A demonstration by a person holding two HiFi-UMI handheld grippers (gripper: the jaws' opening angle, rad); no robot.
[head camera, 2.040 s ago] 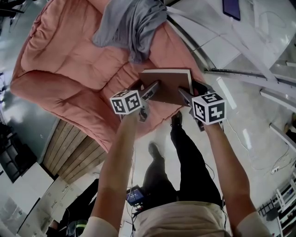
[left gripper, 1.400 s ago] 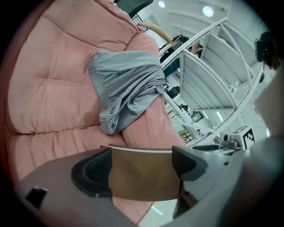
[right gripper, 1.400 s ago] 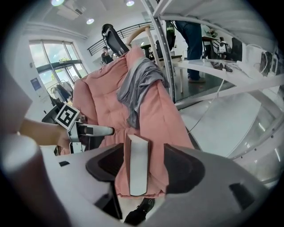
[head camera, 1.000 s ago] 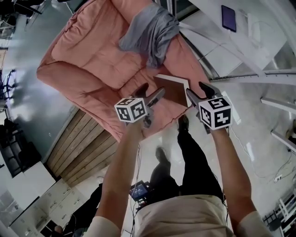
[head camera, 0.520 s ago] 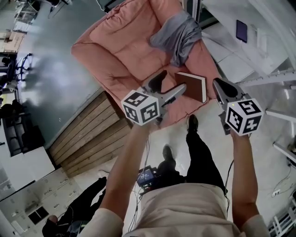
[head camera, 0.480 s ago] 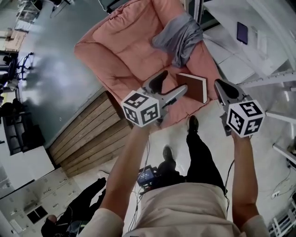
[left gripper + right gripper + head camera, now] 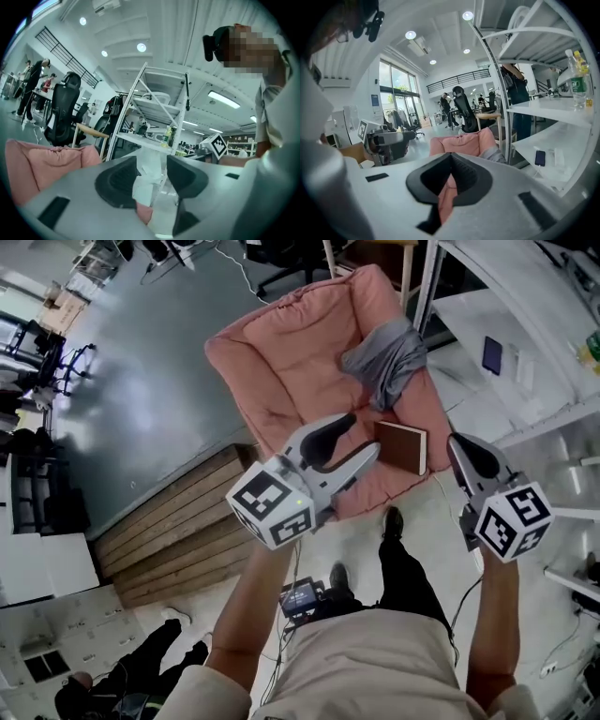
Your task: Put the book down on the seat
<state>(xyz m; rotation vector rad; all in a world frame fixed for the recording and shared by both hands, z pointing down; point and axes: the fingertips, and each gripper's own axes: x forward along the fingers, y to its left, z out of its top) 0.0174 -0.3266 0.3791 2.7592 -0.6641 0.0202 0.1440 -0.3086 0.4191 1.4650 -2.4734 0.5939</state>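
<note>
Head view shows the book lying flat at the front of the pink armchair's seat, below a grey cloth, touched by neither tool. The left tool is closing with nothing between its jaws; the right tool is pressed together, empty. The placing looks done, so the next move calls only for keeping both tools clear.

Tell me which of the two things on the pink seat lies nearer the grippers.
The brown book, lying flat near the edge of the pink seat; the grey cloth is draped farther back.
</note>
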